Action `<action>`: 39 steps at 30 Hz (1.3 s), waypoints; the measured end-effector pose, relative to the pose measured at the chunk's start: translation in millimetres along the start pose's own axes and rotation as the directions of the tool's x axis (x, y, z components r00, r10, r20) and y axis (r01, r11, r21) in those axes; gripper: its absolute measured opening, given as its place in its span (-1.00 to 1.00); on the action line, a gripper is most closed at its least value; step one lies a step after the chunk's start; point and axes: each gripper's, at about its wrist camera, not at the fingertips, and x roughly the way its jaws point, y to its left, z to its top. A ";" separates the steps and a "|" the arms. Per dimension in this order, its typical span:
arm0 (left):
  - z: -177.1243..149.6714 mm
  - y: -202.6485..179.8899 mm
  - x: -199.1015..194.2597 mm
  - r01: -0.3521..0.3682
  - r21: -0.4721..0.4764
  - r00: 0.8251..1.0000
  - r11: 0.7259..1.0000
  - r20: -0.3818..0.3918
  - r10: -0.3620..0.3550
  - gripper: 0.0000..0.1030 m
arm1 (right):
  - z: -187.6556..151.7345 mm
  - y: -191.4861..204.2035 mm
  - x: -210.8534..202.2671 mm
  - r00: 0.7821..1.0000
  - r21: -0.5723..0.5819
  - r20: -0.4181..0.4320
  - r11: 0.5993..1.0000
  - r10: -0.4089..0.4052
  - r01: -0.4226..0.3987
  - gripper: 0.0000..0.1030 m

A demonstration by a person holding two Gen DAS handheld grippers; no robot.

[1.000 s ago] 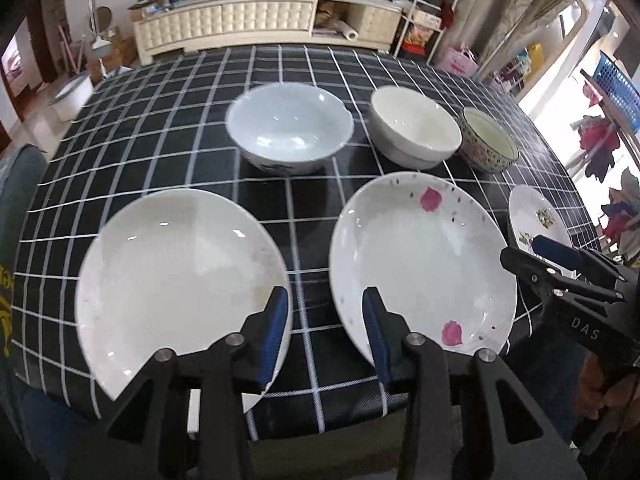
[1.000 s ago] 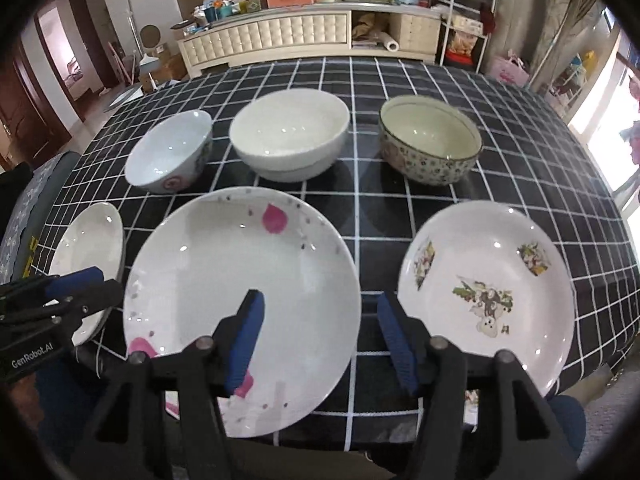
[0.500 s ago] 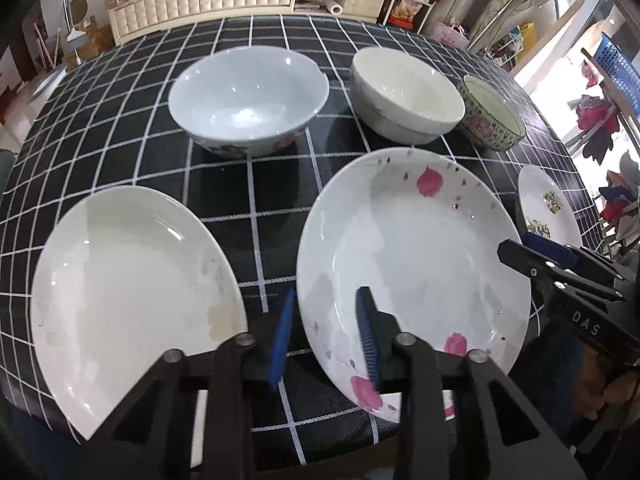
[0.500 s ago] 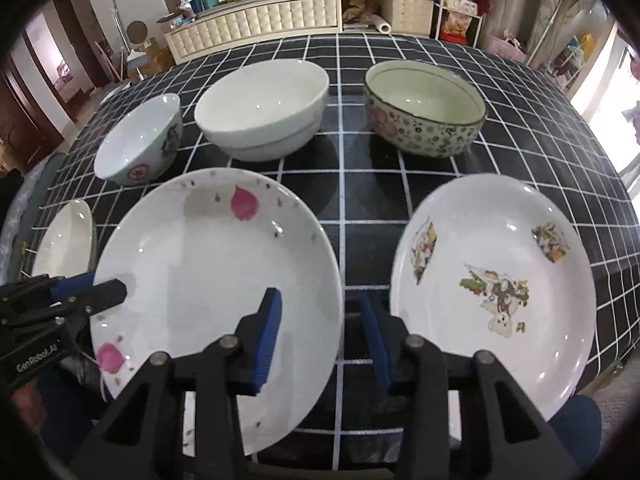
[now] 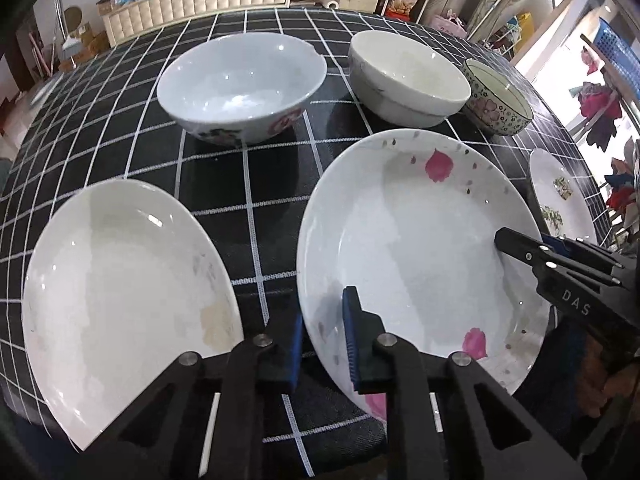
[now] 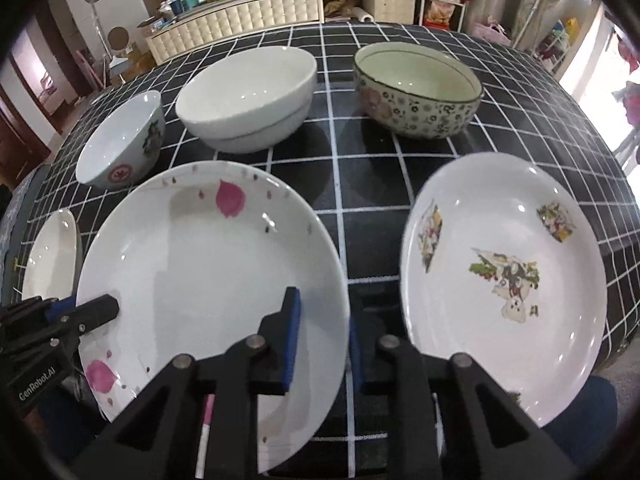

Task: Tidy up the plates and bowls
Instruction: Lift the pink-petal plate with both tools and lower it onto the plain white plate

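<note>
Straddling opposite sides of the same dish, both tools are at the petal plate (image 5: 416, 248), which sits at the near edge of the tabletop (image 5: 224, 184) with its front rim out past that edge. The left gripper (image 5: 324, 336) has one blue pad inside the plate's left rim and the other outside it, jaws closing, though I cannot tell whether the pads already press the rim. The right gripper (image 6: 320, 336) does the same on the plate's right rim, one pad over the white inside, the other in the dark gap beside it, jaws closing too, and contact is just as hard to judge. Toward the near left corner lies a plain white plate (image 5: 120, 300), close beside the petal plate but apart from it, also hanging over the edge. Toward the near right corner lies a plate with printed flowers (image 6: 504, 276), separated from the petal plate by a strip of checked cloth. Farther back, a row of three bowls stands across the tabletop: a pale blue bowl (image 5: 240, 88) with red motifs on the left, a plain white bowl (image 6: 248, 96) in the middle, and a floral patterned bowl (image 6: 418, 88) on the right, none of them touching. Beyond the far edge a long quilted cabinet (image 6: 248, 20) carries clutter.
</note>
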 end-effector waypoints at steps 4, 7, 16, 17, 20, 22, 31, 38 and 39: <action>-0.7 0.0 -5.9 -0.010 -0.001 1.000 1.000 0.013 0.010 -0.69 | -0.3 1.1 -7.9 1.000 0.011 0.011 1.000 0.012 -0.012 -0.51; -2.0 0.1 -14.1 0.006 0.003 0.999 1.000 0.038 -0.006 -0.69 | 0.4 5.2 -16.4 0.999 0.010 0.024 1.000 0.024 -0.024 -0.51; -9.1 20.7 -44.6 -0.020 -0.019 0.997 1.000 0.081 0.021 -0.69 | 7.4 41.0 -33.1 0.995 -0.049 0.061 0.996 0.073 -0.070 -0.51; -10.6 26.6 -48.7 -0.022 -0.031 0.996 0.999 0.085 0.024 -0.69 | 9.3 47.9 -31.9 0.995 -0.056 0.062 0.996 0.077 -0.074 -0.51; -16.4 42.0 -59.1 -0.032 -0.063 0.995 0.997 0.096 0.038 -0.69 | 10.4 68.2 -31.1 0.993 -0.080 0.062 0.993 0.097 -0.092 -0.51; -22.1 53.1 -67.6 -0.039 -0.081 0.993 0.996 0.105 0.047 -0.69 | 12.4 82.9 -27.9 0.992 -0.096 0.058 0.990 0.111 -0.105 -0.51; -46.4 112.4 -97.0 -0.082 -0.177 0.988 0.981 0.113 0.103 -0.69 | 10.5 142.1 -15.5 0.988 -0.184 0.023 0.972 0.155 -0.149 -0.51; -66.4 154.8 -106.0 -0.108 -0.254 0.986 0.961 0.098 0.136 -0.69 | 9.2 177.7 -4.2 0.988 -0.234 0.002 0.961 0.152 -0.147 -0.51; -68.9 157.0 -106.7 -0.114 -0.256 0.985 0.960 0.096 0.142 -0.69 | 10.5 181.5 -1.1 0.989 -0.239 -0.009 0.960 0.149 -0.146 -0.51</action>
